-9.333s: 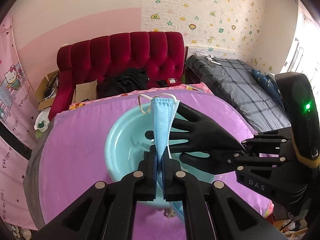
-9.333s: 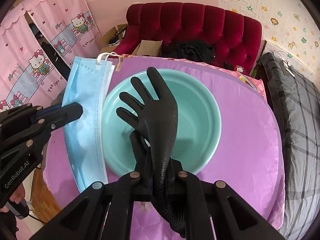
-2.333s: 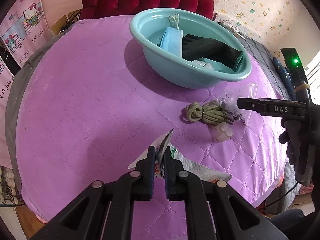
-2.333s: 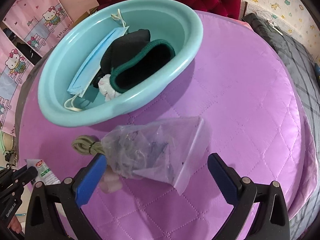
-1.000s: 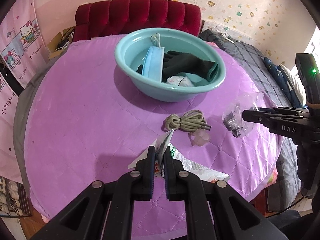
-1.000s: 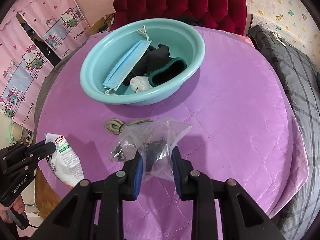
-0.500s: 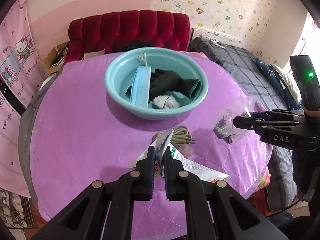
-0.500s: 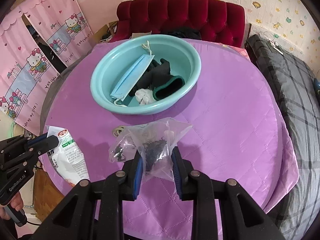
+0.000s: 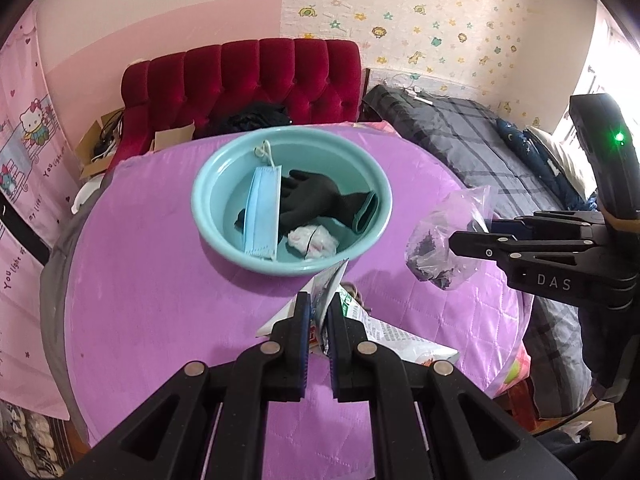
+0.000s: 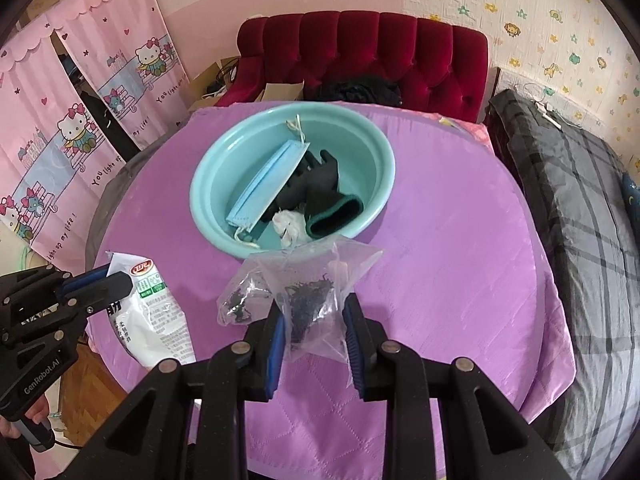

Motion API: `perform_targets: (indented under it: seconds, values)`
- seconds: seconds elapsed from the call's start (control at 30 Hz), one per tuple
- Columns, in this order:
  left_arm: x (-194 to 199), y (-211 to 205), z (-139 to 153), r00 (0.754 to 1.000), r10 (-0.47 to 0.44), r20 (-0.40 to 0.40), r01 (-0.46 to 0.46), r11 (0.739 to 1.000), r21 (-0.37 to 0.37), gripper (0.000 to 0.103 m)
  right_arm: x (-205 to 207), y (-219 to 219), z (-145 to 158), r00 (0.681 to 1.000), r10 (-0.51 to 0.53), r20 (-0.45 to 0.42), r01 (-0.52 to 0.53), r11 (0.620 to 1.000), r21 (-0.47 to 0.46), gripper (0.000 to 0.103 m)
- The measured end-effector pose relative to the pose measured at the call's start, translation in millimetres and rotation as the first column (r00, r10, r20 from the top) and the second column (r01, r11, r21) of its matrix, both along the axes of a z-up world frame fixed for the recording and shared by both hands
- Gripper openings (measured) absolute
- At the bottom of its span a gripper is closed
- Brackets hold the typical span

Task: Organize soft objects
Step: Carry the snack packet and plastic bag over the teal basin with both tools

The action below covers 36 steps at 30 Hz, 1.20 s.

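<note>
Already both claws were loaded and held above the bench, whose purple quilted cover filled the middle of both views. The left claw was pinched almost shut on the top corner of a white printed packet, which hung at the lower left of the right wrist view. The right claw gripped a clear plastic bag of dark shreds between its blue pads, jaws narrow but held apart by the bag's bulk.

The main risk, as I judge it, was a slip: the packet dangled from a thin edge, so a swing or jerk could tear it free. The clear bag was slack and slippery, and its loose lobe at the left hung outside the pads, so the contents could shift and drag it out. With both claws near each other in front of the basin, they might also knock together if they moved in at once.

The teal basin sat in the upper middle of each frame. Inside lay a blue face mask along the left, a black glove with a green cuff across the middle, and a small white crumpled wad near the front. Room remained at the right for the two held things
</note>
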State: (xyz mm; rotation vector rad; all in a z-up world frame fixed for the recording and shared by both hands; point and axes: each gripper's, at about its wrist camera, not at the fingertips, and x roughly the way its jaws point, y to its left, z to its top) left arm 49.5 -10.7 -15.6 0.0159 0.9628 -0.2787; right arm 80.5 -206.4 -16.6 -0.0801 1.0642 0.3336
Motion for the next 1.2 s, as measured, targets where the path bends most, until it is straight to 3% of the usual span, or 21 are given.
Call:
perform_targets:
  seconds: [0.63, 1.2]
  values:
    - [41, -5, 28, 0.998, -0.04, 0.051, 0.039, 0.999, 0.003, 0.008, 39, 10, 31, 0.999, 0.012, 0.052, -0.011, 1.0, -0.012, 0.029]
    - [109, 14, 26, 0.998, -0.033, 0.044, 0.033, 0.999, -0.008, 0.008, 111, 35, 28, 0.999, 0.009, 0.046, -0.009, 1.0, -0.002, 0.029]
